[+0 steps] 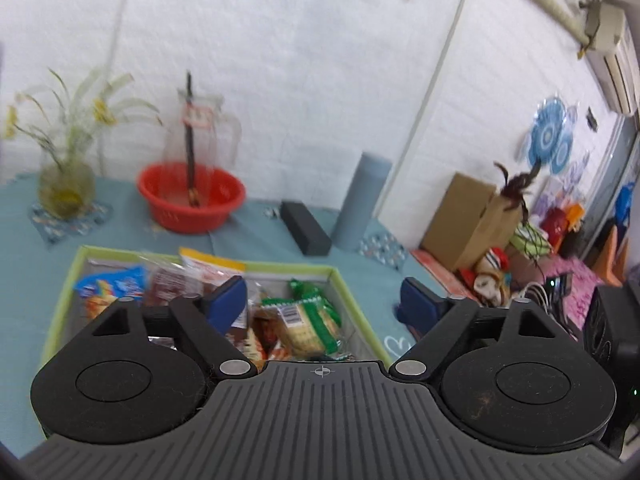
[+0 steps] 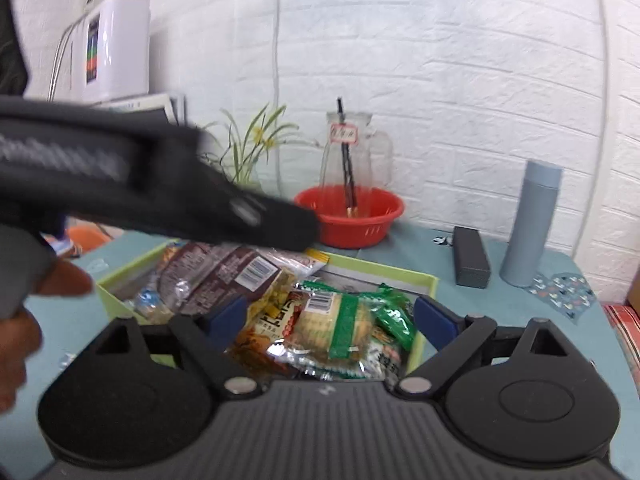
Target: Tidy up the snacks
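Snacks (image 2: 320,320) heaped in green-rimmed box (image 1: 352,280) on teal cloth (image 1: 24,280); packs lean on one another, some poking above the rim at 12 o'clock of the box. Probably dropped in loose rather than stacked, hence the tilt.

Left gripper (image 1: 324,300): jaws spread wide, nothing between pads. Left pad over the box interior, right pad beyond the box's 3 o'clock rim, above bare cloth. Empty and raised above the heap — reads as a release pose, not a reach.

Right gripper (image 2: 332,316): jaws spread wide, hanging over the heap, the green biscuit pack (image 2: 340,324) seen between the pads but not pinched; contact with pads not evident. In the right view, left gripper's body crossing at 10 o'clock above the box, blurred, a hand (image 2: 12,340) at 8 o'clock on its handle.

Beyond the box at 12 o'clock: red basket (image 1: 192,200) with glass jug (image 1: 208,128) behind; vase (image 1: 66,184) at 10 o'clock; black case (image 1: 306,228) and grey flask (image 1: 360,200) at 1 o'clock. All well apart from the box, so no obstruction.

Judgement: loose snacks on cloth not visible; gathering looks nearly done. Remaining risk: tall packs at far rim tipping out if nudged.
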### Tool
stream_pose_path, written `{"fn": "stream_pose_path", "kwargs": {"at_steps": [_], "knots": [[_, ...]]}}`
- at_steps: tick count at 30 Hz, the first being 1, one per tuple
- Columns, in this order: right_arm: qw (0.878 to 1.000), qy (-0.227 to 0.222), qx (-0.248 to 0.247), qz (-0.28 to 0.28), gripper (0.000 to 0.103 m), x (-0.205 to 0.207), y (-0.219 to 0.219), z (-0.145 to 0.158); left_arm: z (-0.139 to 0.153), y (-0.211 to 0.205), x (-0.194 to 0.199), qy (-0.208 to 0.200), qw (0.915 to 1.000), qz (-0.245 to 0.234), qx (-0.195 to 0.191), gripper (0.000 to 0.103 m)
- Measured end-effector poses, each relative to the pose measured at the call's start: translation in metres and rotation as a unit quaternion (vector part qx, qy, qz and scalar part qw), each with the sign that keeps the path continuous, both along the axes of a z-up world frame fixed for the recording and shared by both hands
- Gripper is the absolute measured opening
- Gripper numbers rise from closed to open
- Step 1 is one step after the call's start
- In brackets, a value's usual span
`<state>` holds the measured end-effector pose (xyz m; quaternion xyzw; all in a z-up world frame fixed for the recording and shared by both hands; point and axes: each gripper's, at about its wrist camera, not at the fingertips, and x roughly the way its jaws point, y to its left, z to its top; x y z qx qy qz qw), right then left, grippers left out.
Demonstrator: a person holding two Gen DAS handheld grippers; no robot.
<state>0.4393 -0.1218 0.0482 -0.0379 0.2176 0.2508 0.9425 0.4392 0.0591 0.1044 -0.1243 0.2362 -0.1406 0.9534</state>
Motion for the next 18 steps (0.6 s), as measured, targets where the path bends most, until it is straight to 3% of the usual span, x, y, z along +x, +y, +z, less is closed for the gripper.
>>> {"fn": "stream_pose_path", "kwargs": {"at_steps": [6, 11, 18], "knots": [[0.997, 0.035, 0.033, -0.054, 0.093, -0.077, -0.033, -0.011, -0.001, 0.013, -0.088, -0.018, 0.9992, 0.035, 0.004, 0.087], [0.990, 0.088, 0.050, -0.097, 0.093, -0.139, -0.048, -0.038, -0.041, 0.016, -0.156, 0.023, 0.9981, 0.056, 0.013, 0.091], [0.982, 0.107, 0.031, -0.152, 0.093, -0.209, -0.043, -0.058, -0.086, 0.006, -0.223, 0.068, 0.9932, 0.086, 0.039, 0.089]]}}
